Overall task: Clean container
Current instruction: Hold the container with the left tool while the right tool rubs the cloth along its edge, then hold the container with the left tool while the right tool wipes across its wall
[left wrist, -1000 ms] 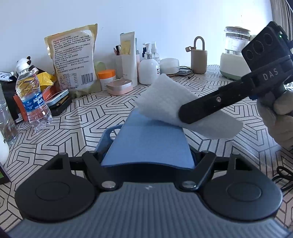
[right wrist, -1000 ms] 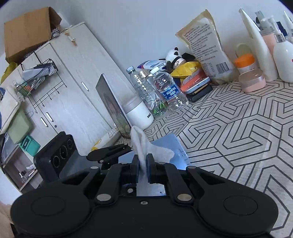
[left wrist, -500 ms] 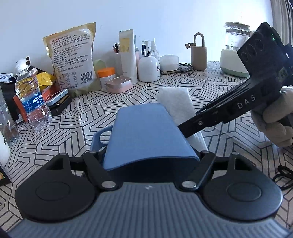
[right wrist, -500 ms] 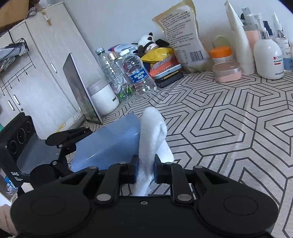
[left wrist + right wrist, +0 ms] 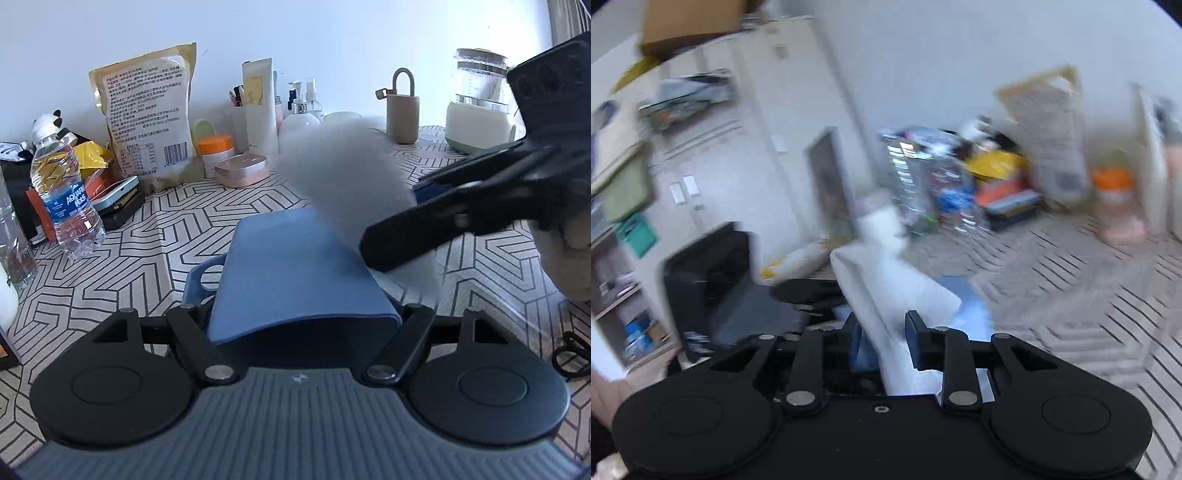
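Observation:
The blue container lies on its side between the fingers of my left gripper, which is shut on it near its open end. From the right, my right gripper reaches over the container's far right edge, with a blurred white cloth standing up beside its finger. In the right wrist view, the white cloth lies between the fingers of my right gripper. The jaws stand apart, and blue shows between the left finger and the cloth. That view is heavily motion-blurred.
On the patterned tablecloth, a water bottle stands at left. A large snack bag, an orange-lidded jar, a pink case and lotion bottles line the back wall. A kettle stands far right. A gloved hand holds the right gripper.
The right gripper swung fast, lifting the cloth above the container's far right edge. Its jaws have spread wider than before. The left gripper holds the container as before.

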Demonstrator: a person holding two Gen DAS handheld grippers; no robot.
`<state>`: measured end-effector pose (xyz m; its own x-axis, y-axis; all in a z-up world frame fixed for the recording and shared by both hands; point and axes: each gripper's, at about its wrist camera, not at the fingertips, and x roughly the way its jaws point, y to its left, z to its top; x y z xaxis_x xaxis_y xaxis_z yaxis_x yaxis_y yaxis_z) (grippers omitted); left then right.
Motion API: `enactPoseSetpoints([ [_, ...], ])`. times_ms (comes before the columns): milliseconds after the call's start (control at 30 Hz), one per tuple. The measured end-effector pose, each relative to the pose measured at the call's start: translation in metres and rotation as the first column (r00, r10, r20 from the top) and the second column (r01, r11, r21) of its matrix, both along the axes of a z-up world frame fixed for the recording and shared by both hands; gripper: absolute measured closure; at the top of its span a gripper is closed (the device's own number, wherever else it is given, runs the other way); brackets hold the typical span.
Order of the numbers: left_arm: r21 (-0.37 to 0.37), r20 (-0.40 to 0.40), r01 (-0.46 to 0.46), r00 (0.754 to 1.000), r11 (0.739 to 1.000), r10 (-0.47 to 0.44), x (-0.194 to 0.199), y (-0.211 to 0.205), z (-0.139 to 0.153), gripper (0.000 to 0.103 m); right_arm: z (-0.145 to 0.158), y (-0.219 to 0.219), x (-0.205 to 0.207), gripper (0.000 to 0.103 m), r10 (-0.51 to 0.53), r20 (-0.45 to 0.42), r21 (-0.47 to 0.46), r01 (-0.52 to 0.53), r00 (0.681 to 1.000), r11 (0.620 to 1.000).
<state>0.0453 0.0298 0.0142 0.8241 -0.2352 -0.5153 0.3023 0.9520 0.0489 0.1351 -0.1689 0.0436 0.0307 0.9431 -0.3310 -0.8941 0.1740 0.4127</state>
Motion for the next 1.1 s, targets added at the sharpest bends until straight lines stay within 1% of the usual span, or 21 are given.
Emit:
enactPoseSetpoints([
  [67, 0.021, 0.005, 0.019, 1.000, 1.000, -0.019, -0.001, -0.004, 0.000, 0.027, 0.002, 0.007, -0.005, 0.073, 0.050, 0.006, 0.011, -0.050, 0.999, 0.999],
  [100, 0.033, 0.008, 0.020, 1.000, 0.999, -0.021, -0.001, -0.005, 0.000, 0.027, 0.002, 0.008, -0.005, 0.078, 0.038, 0.024, 0.004, -0.038, 0.999, 0.999],
  [167, 0.054, 0.016, 0.018, 1.000, 0.998, -0.019, -0.003, -0.009, 0.000, 0.028, 0.002, 0.009, -0.005, 0.079, 0.003, 0.053, -0.011, -0.003, 0.999, 1.000],
  [333, 0.047, 0.014, 0.020, 1.000, 0.999, -0.020, -0.003, -0.008, 0.000, 0.028, 0.002, 0.003, 0.007, 0.079, -0.114, 0.084, -0.038, 0.118, 0.990, 0.992],
  [433, 0.048, 0.019, 0.017, 1.000, 0.999, -0.018, -0.007, -0.013, -0.001, 0.028, 0.001, 0.002, 0.012, 0.079, -0.163, 0.103, -0.051, 0.169, 0.981, 0.984],
  [467, 0.047, 0.019, 0.017, 1.000, 0.999, -0.018, -0.007, -0.013, -0.001, 0.028, 0.002, 0.003, 0.010, 0.076, -0.158, 0.120, -0.054, 0.166, 0.980, 0.985],
  [533, 0.046, 0.018, 0.017, 1.000, 0.999, -0.018, -0.007, -0.014, -0.001, 0.028, 0.003, 0.008, 0.000, 0.074, -0.103, 0.156, -0.048, 0.111, 0.982, 0.993],
  [600, 0.046, 0.016, 0.018, 1.000, 0.999, -0.019, -0.005, -0.011, -0.001, 0.028, 0.003, 0.013, -0.008, 0.075, -0.035, 0.147, -0.033, 0.040, 0.989, 0.999],
  [633, 0.046, 0.015, 0.018, 1.000, 0.999, -0.019, -0.005, -0.011, -0.001, 0.028, 0.004, 0.014, -0.009, 0.075, -0.023, 0.148, -0.033, 0.029, 0.989, 0.999],
  [700, 0.048, 0.015, 0.020, 1.000, 0.999, -0.021, -0.004, -0.010, -0.001, 0.028, 0.004, 0.013, -0.005, 0.079, -0.034, 0.144, -0.038, 0.039, 0.989, 0.998],
  [833, 0.046, 0.014, 0.019, 1.000, 0.999, -0.019, -0.003, -0.009, -0.001, 0.028, 0.002, 0.004, 0.010, 0.079, -0.137, 0.120, -0.048, 0.143, 0.983, 0.988],
  [900, 0.049, 0.014, 0.014, 1.000, 0.999, -0.015, -0.004, -0.011, -0.001, 0.028, 0.001, 0.002, 0.012, 0.079, -0.161, 0.121, -0.053, 0.169, 0.979, 0.984],
  [1033, 0.045, 0.013, 0.012, 1.000, 0.999, -0.013, -0.005, -0.012, -0.001, 0.028, 0.001, 0.002, 0.008, 0.079, -0.152, 0.139, -0.054, 0.161, 0.978, 0.985],
  [1100, 0.047, 0.013, 0.012, 1.000, 0.999, -0.013, -0.005, -0.012, -0.001, 0.028, 0.001, 0.006, 0.005, 0.079, -0.098, 0.125, -0.041, 0.103, 0.987, 0.994],
])
